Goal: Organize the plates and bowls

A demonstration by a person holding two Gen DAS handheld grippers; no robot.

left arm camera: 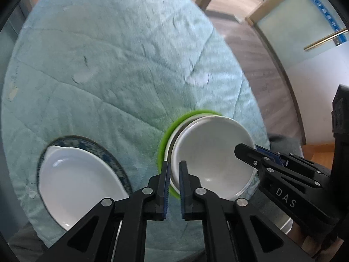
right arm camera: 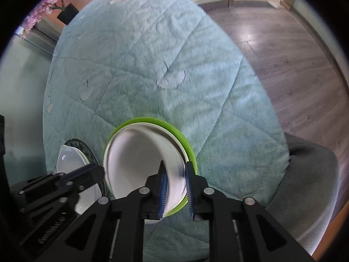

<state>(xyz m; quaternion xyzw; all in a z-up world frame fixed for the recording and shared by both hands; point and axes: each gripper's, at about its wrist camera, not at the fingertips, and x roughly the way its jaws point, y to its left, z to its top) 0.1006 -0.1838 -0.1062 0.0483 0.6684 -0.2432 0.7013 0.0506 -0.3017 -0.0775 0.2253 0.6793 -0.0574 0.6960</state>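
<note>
The white bowl (left arm camera: pixel 209 152) sits nested in a green-rimmed dish (left arm camera: pixel 162 150) on the pale teal cloth (left arm camera: pixel 109 65); the left gripper (left arm camera: pixel 174 174) straddles its near-left rim, jaws slightly parted, pads not clearly pressing. A white plate (left arm camera: pixel 76 179) lies beside it on a blue-patterned plate (left arm camera: pixel 91 144).

From the right wrist, the right gripper (right arm camera: pixel 176 181) brackets the bowl's (right arm camera: pixel 135 163) right wall, a narrow gap showing around it.

Far half of pale teal quilted cloth (right arm camera: pixel 152 65) bare: free passage. Near edge crowded: stack of white bowl (right arm camera: pixel 139 163) on lime-green plate (right arm camera: pixel 189 150), just beside white dish on blue-patterned plate (left arm camera: pixel 82 176). Grey upholstered seat (right arm camera: pixel 309 185) flanks table on one side; wooden floor (right arm camera: pixel 294 65) beyond open.
</note>
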